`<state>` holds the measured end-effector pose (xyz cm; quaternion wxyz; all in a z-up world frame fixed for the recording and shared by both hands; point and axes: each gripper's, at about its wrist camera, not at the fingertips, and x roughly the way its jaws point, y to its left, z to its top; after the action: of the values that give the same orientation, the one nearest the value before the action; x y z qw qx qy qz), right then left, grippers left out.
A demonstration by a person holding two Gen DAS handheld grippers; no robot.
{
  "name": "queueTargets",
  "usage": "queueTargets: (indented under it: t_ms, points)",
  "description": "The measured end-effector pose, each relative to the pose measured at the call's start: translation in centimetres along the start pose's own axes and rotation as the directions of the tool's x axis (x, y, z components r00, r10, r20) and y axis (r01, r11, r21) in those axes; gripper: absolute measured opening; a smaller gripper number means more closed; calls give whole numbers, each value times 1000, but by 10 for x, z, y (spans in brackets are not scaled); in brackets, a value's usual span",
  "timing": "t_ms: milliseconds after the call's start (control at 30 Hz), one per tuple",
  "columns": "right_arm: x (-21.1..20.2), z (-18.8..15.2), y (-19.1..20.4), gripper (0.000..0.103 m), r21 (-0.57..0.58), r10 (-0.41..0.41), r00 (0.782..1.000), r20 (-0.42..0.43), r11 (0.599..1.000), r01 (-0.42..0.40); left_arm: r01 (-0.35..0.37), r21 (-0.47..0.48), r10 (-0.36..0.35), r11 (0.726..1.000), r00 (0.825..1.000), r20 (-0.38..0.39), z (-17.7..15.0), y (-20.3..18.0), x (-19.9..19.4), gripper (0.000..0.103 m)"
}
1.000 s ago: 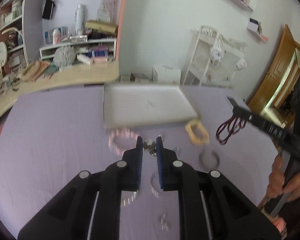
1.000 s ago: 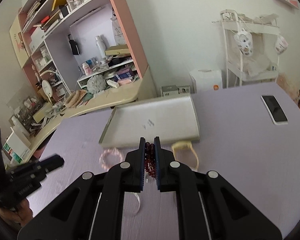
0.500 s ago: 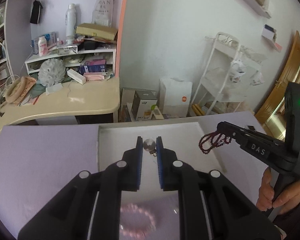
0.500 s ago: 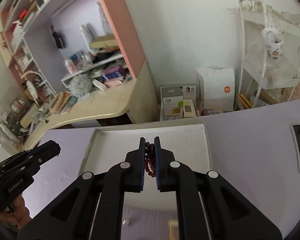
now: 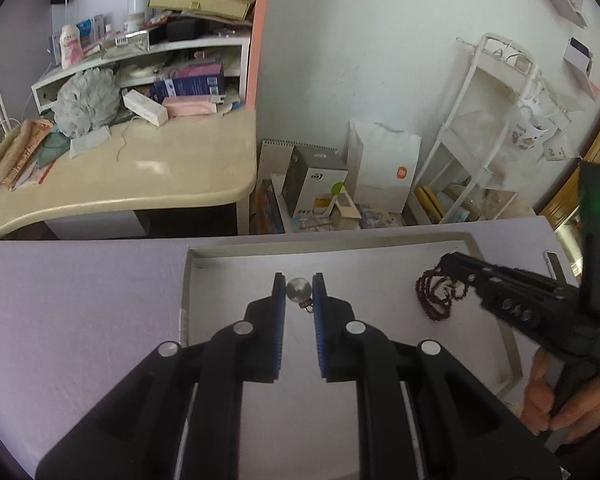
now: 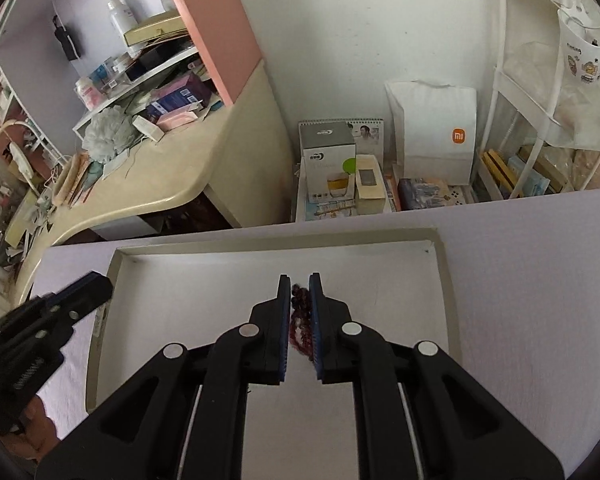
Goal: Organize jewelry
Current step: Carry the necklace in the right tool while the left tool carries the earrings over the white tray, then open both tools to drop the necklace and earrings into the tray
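Note:
A shallow white tray [image 5: 380, 264] lies on the purple table, also in the right wrist view [image 6: 204, 292]. My left gripper [image 5: 299, 289] is shut on a round silver pendant [image 5: 298, 289] and holds it above the tray's left part. My right gripper [image 6: 300, 292] is shut on a dark red bead bracelet [image 6: 300, 320] above the tray's middle. In the left wrist view the right gripper [image 5: 446, 266] shows at the right with the bracelet [image 5: 436, 296] hanging from it. The left gripper [image 6: 88, 284] shows at the left of the right wrist view.
The purple table [image 5: 80, 300] ends just behind the tray. Beyond it are a cluttered beige desk [image 5: 120, 176], boxes and a white paper bag [image 5: 384, 168] on the floor, and a white rack [image 5: 492, 120]. A phone [image 5: 554, 262] lies right of the tray.
Both grippers have moved forward from the loose jewelry on the table to above the tray, each carrying its piece. The loose bracelets have dropped out of view.

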<state>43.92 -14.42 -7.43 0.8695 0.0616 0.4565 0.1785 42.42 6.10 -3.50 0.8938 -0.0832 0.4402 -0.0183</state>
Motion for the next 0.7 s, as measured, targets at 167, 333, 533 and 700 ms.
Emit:
queueTargets:
  t_ms: [167,333,533,700]
  points:
    - [-15,1,-11,43,24,8,999,51,1000,-9,-1,-2,1,1000,1000,-18,-2,1,12,14]
    - [-23,-4,-19,44,51,9,998,62,999,-12,-15,2,15,1000,999,-37,-5,-2,25,15]
    - [-49,-14,-21,43,51,7,995,102,999,-12,-37,-5,37,999,999,-20,-9,-1,15,41]
    - [-97,-33,-15,43,20,9,983,186,1000,-13,-58,-12,58,998,997,54,-23,9,-37,48]
